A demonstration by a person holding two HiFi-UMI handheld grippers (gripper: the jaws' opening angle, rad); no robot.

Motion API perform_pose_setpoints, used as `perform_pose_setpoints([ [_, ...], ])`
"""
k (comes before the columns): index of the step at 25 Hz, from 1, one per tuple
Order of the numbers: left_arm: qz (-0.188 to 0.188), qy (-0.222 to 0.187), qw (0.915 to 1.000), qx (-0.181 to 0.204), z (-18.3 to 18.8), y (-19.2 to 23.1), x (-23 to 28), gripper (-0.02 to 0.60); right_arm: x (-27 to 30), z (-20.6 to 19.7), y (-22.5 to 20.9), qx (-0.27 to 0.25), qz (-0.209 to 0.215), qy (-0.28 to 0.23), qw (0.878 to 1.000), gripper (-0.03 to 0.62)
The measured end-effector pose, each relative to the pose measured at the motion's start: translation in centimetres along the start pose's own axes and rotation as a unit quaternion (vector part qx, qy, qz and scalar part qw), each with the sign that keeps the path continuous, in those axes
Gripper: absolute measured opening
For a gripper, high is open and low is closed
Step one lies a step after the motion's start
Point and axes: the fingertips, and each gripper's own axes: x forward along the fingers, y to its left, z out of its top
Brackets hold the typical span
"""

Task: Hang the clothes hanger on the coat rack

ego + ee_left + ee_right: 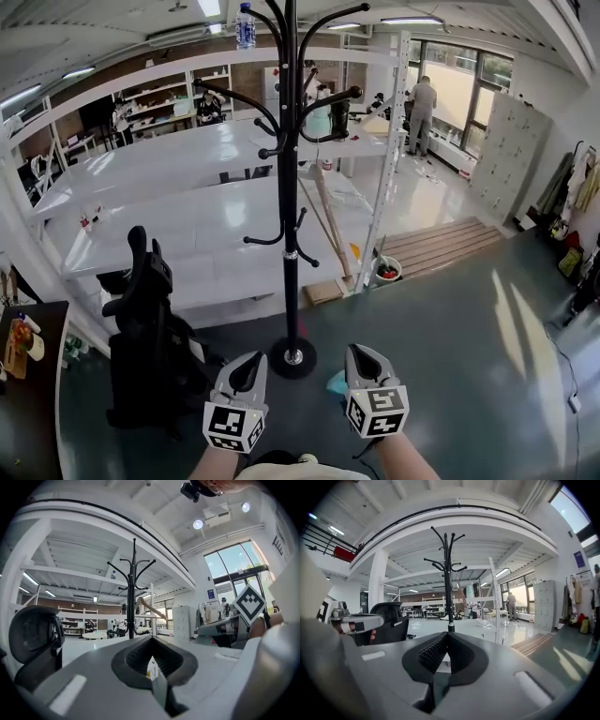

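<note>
The black coat rack (288, 187) stands on the grey floor straight ahead, its round base (293, 357) just beyond my grippers. A light wooden hanger (151, 607) shows just right of the pole (133, 597) in the left gripper view and seems to hang from a lower arm. In the head view I cannot make it out for sure. My left gripper (251, 359) is shut and holds nothing. My right gripper (362, 352) is also shut and holds nothing. The rack (448, 578) rises dead centre in the right gripper view.
A black office chair (141, 309) stands left of the rack. White tables and shelving (187, 206) lie behind it. A red bucket (386, 272) and wooden planks (441, 246) sit to the right. A person (422, 112) stands far back. A teal scrap (336, 382) lies by my right gripper.
</note>
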Motion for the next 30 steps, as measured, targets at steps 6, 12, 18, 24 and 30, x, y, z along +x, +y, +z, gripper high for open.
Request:
perform_pose_setpoints([
  [6,0.006,0.004,1.0000,-0.005,-0.5,-0.5,-4.2,0.000,-3.8,-1.7,2.6,0.001,0.011,-0.004,1.000,0.026],
  [12,-0.003,0.011,0.9999,-0.009,-0.6,-0.9,-10.0,0.000,-8.1,-2.7,6.3,0.004,0.003,0.004,1.000,0.026],
  [18,-0.009,0.011,0.9999,-0.007,-0.2,-1.2,-18.7,0.000,-14.7,-3.1,11.5,0.005,-0.019,-0.019,1.000,0.026],
  [24,-0.026,0.020,0.9994,-0.011,-0.5,-2.6,-26.3,0.000,-21.3,-4.5,16.4,0.003,-0.033,-0.011,0.999,0.026],
  [30,-0.041,0.011,0.9990,-0.016,-0.3,-3.4,-32.2,0.000,-26.3,-6.0,20.8,0.002,-0.046,-0.009,0.999,0.026],
])
